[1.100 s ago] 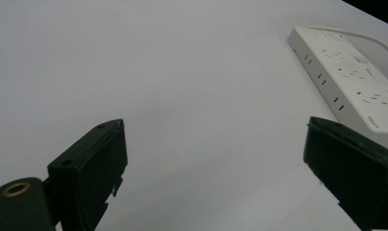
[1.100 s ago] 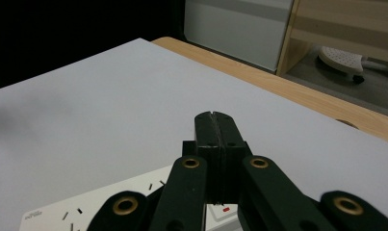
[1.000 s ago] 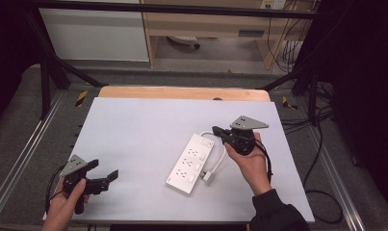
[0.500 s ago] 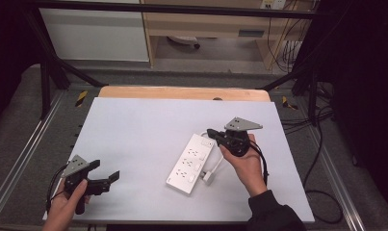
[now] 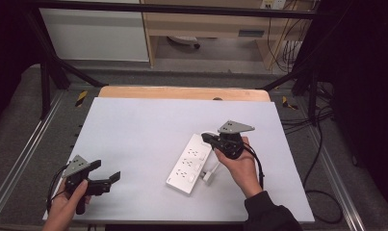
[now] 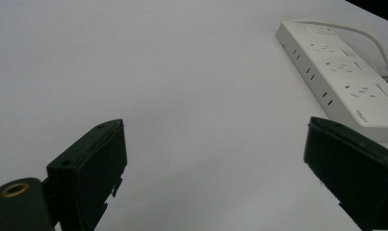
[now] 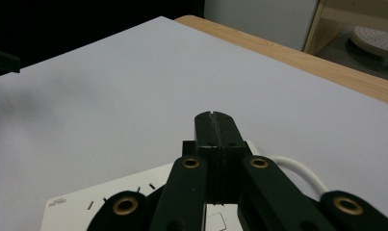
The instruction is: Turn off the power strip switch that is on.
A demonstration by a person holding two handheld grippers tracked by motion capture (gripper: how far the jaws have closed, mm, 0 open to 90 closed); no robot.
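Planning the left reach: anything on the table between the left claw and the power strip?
Nothing visible. The left claw stands open, and bare white table runs from it to the power strip. The right claw, shut, sits over the strip's far end.

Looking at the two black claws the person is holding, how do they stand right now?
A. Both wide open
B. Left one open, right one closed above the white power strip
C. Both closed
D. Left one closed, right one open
B: the left gripper has its jaws spread wide over the bare table, while the right gripper has its jaws pressed together above the power strip.
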